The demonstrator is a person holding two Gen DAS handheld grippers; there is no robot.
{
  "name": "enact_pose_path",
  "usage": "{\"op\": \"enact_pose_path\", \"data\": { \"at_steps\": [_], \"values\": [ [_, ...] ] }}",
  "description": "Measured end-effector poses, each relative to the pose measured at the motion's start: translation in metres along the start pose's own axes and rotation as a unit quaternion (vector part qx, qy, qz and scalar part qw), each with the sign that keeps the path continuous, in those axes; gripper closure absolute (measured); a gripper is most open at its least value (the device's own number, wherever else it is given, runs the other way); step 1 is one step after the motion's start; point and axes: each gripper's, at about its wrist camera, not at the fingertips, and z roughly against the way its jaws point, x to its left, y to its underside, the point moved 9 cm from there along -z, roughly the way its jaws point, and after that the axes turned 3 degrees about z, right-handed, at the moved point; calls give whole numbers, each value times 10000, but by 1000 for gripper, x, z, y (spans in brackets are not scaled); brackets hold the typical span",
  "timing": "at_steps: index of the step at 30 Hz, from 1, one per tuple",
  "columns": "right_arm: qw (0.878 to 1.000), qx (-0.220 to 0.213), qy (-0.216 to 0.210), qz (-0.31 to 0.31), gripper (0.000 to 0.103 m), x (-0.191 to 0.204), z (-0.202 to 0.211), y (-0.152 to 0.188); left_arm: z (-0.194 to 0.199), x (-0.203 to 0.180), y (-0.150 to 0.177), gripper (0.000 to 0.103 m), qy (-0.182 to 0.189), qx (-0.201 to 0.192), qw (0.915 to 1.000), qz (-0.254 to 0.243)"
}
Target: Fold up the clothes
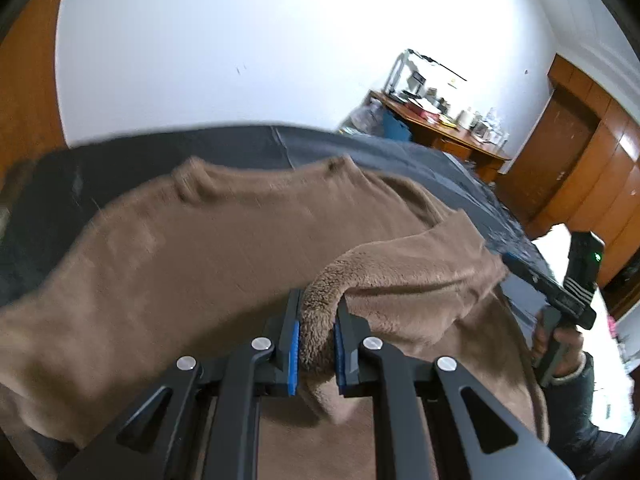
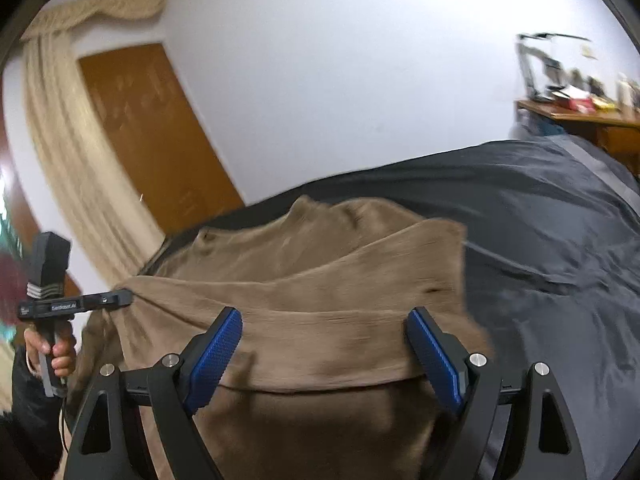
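A brown fleece garment lies spread on a dark grey bed cover. My left gripper is shut on a bunched fold of the brown garment and lifts it. In the right wrist view the garment lies partly folded over itself, and my right gripper is open and empty just above its near part. The left gripper also shows there at the garment's left edge, pinching the cloth. The right gripper body shows at the right of the left wrist view; its fingers are hidden.
The dark bed cover stretches to the right. A cluttered wooden desk stands against the white wall beyond the bed. A wooden door and cream curtain are at the left. Wooden wardrobe panels are at the right.
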Motion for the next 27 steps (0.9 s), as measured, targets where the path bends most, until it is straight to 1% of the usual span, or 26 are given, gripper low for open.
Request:
{"op": "enact_pose_path", "data": {
  "at_steps": [2,4,6,8,9,11,12,13,14,15,16,17,18,19,21,24,27],
  "values": [
    [9998,52,29,176,16,7,-4,1,7,7,-11,88,-178,-116,9998,-26],
    [9989,143,8,455,16,18,-8,4,9,21,-20,88,-584,-191,9981,-84],
    [9970,234,-14,732,16,30,-12,7,6,39,-24,88,-991,-182,9949,-87],
    [9967,262,-17,773,16,30,-13,9,-7,57,-22,88,-1194,1,9928,65],
    [9970,264,-16,729,16,27,-13,8,-18,65,-17,88,-1281,154,9916,130],
    [9976,303,6,618,16,22,-14,8,-40,81,-6,85,-1450,486,9879,252],
    [9979,337,21,555,16,19,-15,9,-47,86,0,85,-1489,598,9866,307],
    [9980,371,28,508,16,17,-16,9,-54,91,7,82,-1516,695,9853,362],
    [9980,399,24,481,16,16,-16,9,-61,95,13,67,-1543,793,9840,416],
    [9980,420,25,472,16,15,-17,10,-65,101,18,54,-1605,871,9819,510],
    [9979,427,22,483,16,16,-17,10,-66,107,22,28,-1683,903,9796,623],
    [9978,428,15,502,16,16,-15,11,-66,113,25,19,-1763,926,9772,738],
    [9977,435,12,524,16,17,-15,11,-64,119,27,19,-1742,878,9770,861],
    [9975,447,16,543,16,17,-14,12,-61,121,28,19,-1590,851,9787,984],
    [9973,468,30,560,16,18,-14,12,-54,124,34,19,-1165,821,9810,1316],
    [9973,496,59,547,16,18,-16,13,-43,121,45,17,-577,827,9804,1695],
    [9973,525,86,504,16,16,-17,13,-34,115,57,17,-254,845,9792,1827]
  ]
}}
